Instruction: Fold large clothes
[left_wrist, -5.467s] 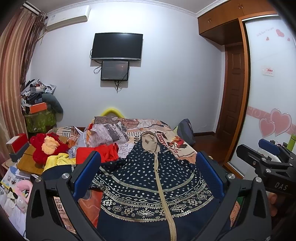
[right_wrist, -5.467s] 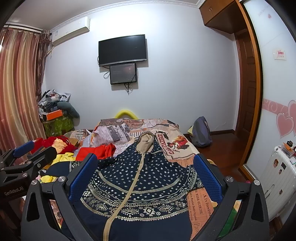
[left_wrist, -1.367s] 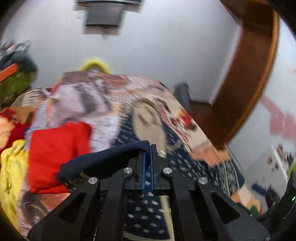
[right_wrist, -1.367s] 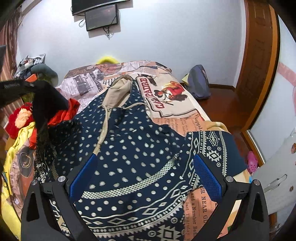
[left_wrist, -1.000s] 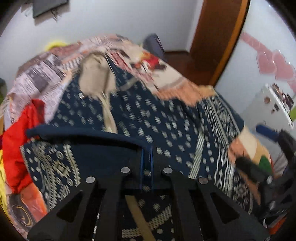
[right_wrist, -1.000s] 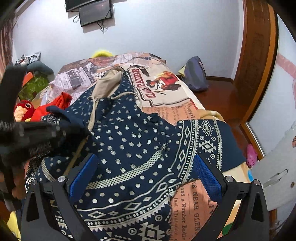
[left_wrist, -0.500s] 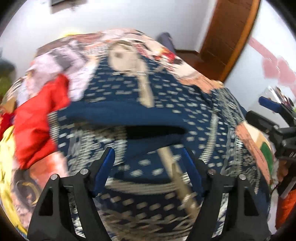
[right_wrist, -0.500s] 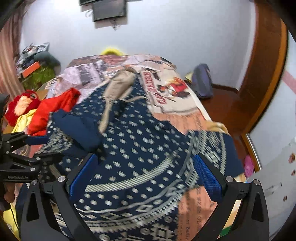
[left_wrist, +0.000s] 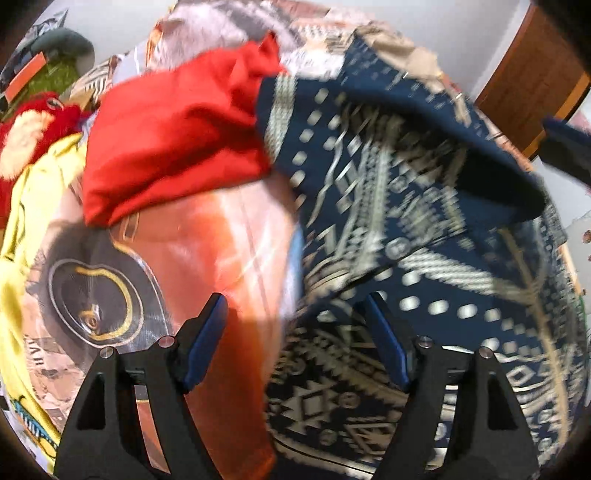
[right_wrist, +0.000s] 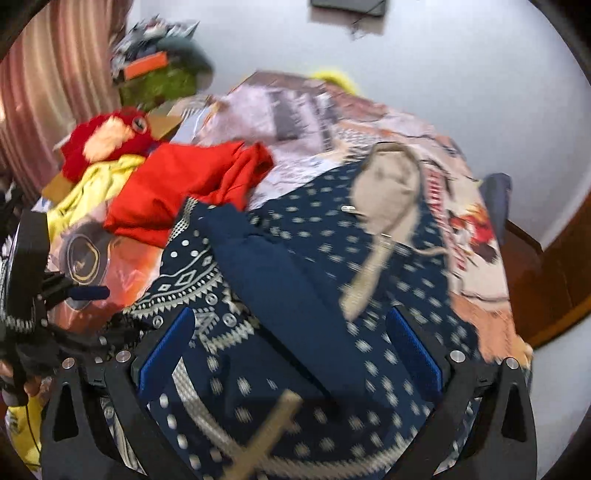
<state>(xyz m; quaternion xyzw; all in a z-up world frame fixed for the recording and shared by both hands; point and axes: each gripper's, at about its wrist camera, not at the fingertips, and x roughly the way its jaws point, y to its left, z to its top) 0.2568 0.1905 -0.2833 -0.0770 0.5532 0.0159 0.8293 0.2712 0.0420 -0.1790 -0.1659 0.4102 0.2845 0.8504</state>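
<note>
The left gripper, shut on the sleeve a second ago, now gapes empty at six o'clock; the sleeve lies folded across the jacket. The right gripper hangs wide, empty.

Between the blue-padded fingers of the right gripper lies a navy hoodie dotted in cream, with cream geometric bands and a beige hood. Beyond and left of the claw sit a red garment and yellow cloth on an orange-toned printed bedspread.
</note>
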